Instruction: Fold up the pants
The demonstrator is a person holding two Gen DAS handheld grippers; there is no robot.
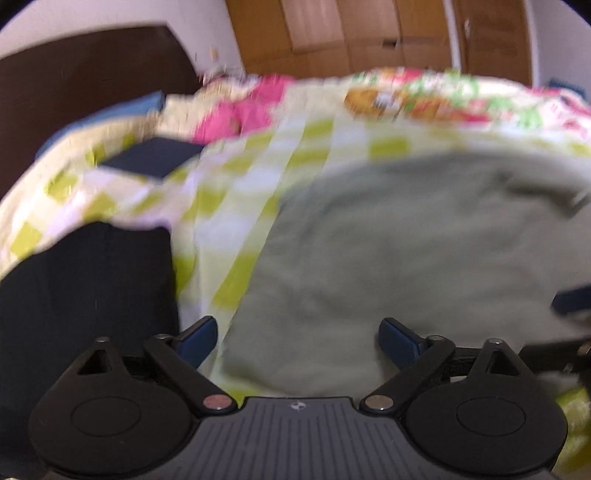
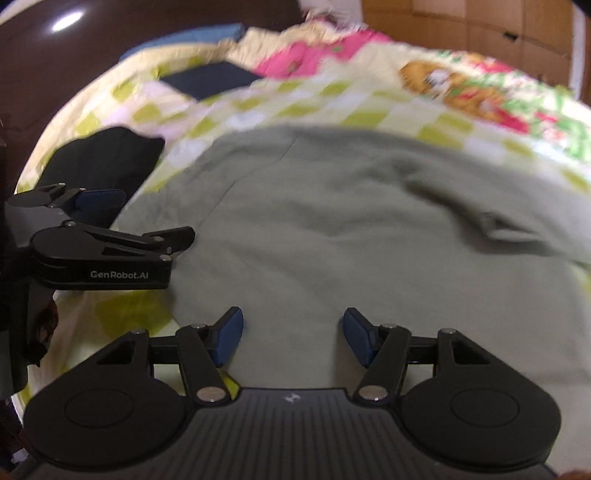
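We look out from two hand-held grippers over a bed covered by a checked green, white and yellow sheet (image 1: 236, 177). Both views are blurred.

The pants (image 2: 332, 229), grey-green, lie spread flat on the sheet and fill the middle and right of each view. In the right wrist view a raised fold or pocket flap (image 2: 498, 225) shows on their right part, and a seam runs diagonally across their upper left.

The left gripper (image 1: 298, 341) has its blue pads wide apart, with nothing between them. It sits over the near left edge of the pants (image 1: 406, 251), where cloth meets sheet. In the right wrist view we see this gripper from the side at the far left, its fingers reaching toward the pants' left edge; we cannot tell if they touch.

The right gripper (image 2: 293, 341) also stands wide open, empty, over the pants' near edge.

To the left of the pants lies a black garment (image 1: 85, 295), apart from them with a strip of sheet between. Farther back sits a dark blue flat square (image 2: 207, 79), and beyond it pink cloth (image 2: 306, 55). A printed blanket (image 2: 480, 92) with a cartoon pattern lies along the far right. Wooden cabinets (image 1: 351, 33) stand behind the bed.
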